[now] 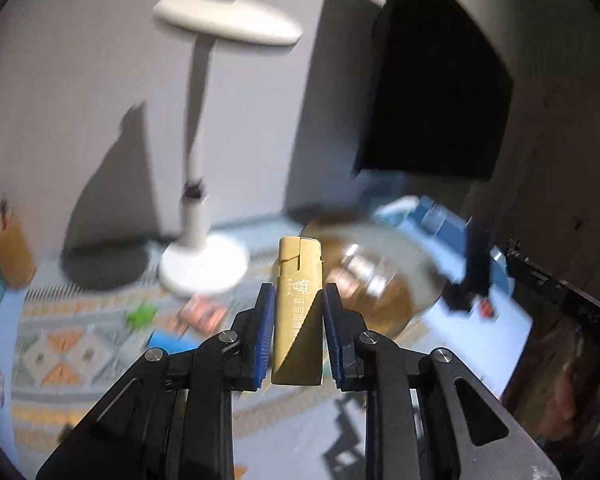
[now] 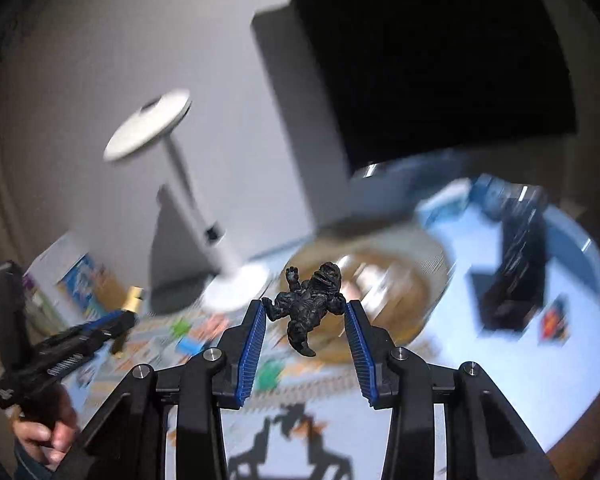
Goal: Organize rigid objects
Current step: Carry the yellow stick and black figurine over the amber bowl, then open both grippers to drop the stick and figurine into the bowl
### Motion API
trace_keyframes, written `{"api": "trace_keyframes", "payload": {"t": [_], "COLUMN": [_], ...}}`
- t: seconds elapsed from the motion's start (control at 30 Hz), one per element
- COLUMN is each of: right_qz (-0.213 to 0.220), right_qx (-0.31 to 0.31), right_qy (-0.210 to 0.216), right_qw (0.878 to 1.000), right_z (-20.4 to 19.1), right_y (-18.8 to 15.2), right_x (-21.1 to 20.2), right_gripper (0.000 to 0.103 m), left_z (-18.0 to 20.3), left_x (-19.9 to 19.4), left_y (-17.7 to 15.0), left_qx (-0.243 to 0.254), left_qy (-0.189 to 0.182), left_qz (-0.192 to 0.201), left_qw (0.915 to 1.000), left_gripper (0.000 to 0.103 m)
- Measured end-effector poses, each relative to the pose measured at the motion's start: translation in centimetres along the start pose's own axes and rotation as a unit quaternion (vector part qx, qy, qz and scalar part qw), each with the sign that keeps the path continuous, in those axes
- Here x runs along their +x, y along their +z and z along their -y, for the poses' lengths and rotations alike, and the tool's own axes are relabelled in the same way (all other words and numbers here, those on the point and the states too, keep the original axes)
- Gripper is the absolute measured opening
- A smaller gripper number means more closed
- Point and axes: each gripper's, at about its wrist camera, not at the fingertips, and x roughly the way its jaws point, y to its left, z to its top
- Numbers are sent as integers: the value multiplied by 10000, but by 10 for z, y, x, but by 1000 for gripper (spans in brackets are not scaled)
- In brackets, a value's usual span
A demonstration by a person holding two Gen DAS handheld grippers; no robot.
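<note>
The left tongs [image 1: 296, 308] are raised above the worktop [image 1: 483, 344], angled down toward it, and pinch a gold lighter [image 1: 298, 312] between their blue pads [image 1: 264, 336]. The lighter stands with its long axis along the line of the fingers: its flat base lies back near the root of the fingers and its capped top points forward, well past the fingertips. Printed characters run lengthwise down its face. In the right wrist view the same tongs [image 2: 128, 312] appear at the left edge, with the gold tip of the lighter [image 2: 134, 298] poking out of their far end and a person's hand [image 2: 46, 436] wrapped round the grip below.

The right tongs [image 2: 305, 308] are likewise held clear above the worktop and tilted down. Their jaws stand partly spread and pinch a small black monster figure [image 2: 309, 308] right at the fingertips. The figure lies tilted across the gap: its head is up and forward of the tips, one arm raised toward the left finger, and its tail hangs back and down between the fingers. Its long axis runs roughly from the far side to the near side, leaning a little.

Beyond both tongs, blurred, is a round wooden tray [image 2: 411, 280] with indistinct items in it, and left of that a white desk lamp [image 1: 204, 256]. Below the tongs lies a patterned mat [image 1: 68, 352].
</note>
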Motion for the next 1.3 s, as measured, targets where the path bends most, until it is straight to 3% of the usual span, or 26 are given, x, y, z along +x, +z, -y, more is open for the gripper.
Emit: {"api": "trace_keyframes", "payload": {"t": [0.17,0.3,0.5,0.7,1.03,1.3], "right_qz": [275,135,-485,-1101,-1593,-1685], "right_qx": [169,192,207,283,316,302], "right_qy": [-233,-323,-487,-494,-650,-711], "right_qw": [9992,9992,9974,9923,9846,9827], "right_z": [22,32,50,65,78,82], "right_y": [42,48,29,4,-19,-23], "right_x": [4,28,83,122,158,163], "right_gripper": [40,40,40,40,40,40], "left_z": [30,48,61,64,75,79], "left_x": [20,58,131,187,219,226], "left_y": [42,53,26,-4,-21,-26], "left_qx": [97,167,262,233,352,423], "left_qy": [-264,-342,-343,-426,-397,-394], "left_qz": [219,128,-528,-1276,-1611,-1706], "left_qw": [9994,9992,9977,9906,9855,9836], "left_gripper": [21,21,21,21,21,21]}}
